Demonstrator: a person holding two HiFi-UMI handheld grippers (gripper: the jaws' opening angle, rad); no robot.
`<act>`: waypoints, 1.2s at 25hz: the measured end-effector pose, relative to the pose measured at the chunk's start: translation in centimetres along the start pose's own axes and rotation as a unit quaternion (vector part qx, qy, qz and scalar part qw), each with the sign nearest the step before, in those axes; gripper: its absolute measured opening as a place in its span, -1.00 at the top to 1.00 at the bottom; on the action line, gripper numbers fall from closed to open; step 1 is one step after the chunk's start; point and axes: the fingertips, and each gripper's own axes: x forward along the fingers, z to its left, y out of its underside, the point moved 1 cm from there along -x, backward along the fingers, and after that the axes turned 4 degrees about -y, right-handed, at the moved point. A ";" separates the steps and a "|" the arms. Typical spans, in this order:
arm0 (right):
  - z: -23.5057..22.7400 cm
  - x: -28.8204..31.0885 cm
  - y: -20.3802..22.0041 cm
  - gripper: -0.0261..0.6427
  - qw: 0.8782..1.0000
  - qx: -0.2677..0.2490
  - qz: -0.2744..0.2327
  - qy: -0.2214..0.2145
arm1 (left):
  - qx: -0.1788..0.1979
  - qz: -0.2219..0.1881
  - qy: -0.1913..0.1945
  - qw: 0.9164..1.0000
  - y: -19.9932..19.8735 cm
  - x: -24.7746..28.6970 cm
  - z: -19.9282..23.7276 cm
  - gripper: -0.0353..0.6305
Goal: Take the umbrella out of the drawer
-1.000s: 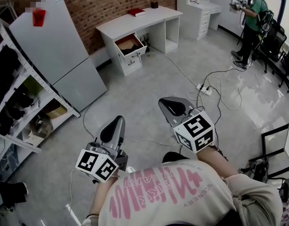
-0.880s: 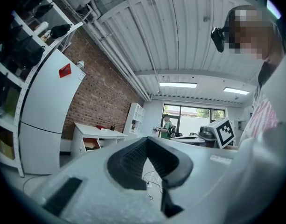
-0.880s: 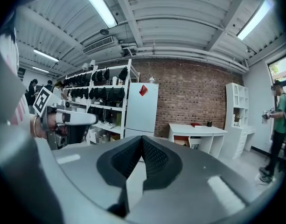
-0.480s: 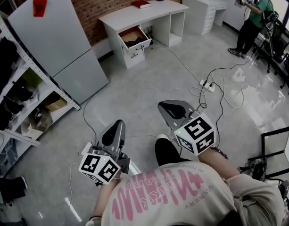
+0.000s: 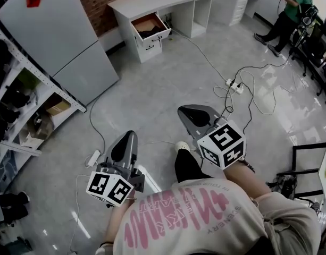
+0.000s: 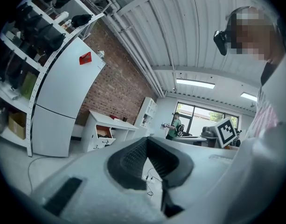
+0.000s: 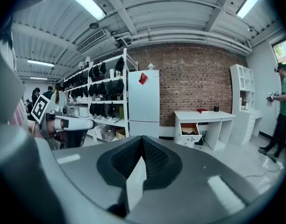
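Observation:
The white desk stands far off against the brick wall, and its top drawer is pulled open. Something dark lies inside the drawer; I cannot tell its shape from here. The same open drawer shows small in the right gripper view and in the left gripper view. My left gripper and right gripper hang over the grey floor, well short of the desk, both pointing toward it. Both are shut and hold nothing, their tips meeting in the left gripper view and the right gripper view.
A grey fridge and a shelf rack line the left side. Cables and a power strip cross the floor on the right, and another strip lies near my left gripper. A person in green stands at the far right.
The desk has slid up and nearer in the head view as I walk toward it. Both grippers sank a little, still shut. A shoe has come into view between them.

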 end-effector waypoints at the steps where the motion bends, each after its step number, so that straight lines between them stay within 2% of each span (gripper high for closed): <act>1: -0.5 0.3 -0.2 0.89 1.000 -0.001 0.000 0.000 | 0.001 -0.001 0.001 1.000 -0.2 0.5 0.1 0.87; 11: -6.8 4.7 -2.5 0.89 1.000 -0.021 0.005 -0.004 | 0.001 -0.012 -0.012 1.000 -2.5 7.3 2.5 0.87; 21: -16.2 9.9 -5.3 0.89 1.000 -0.023 0.005 -0.015 | 0.002 -0.015 -0.025 1.000 -5.0 17.2 4.8 0.87; 30: -24.4 12.6 -6.6 0.89 1.000 -0.018 -0.002 -0.010 | 0.013 -0.014 -0.017 1.000 -6.2 25.9 5.3 0.87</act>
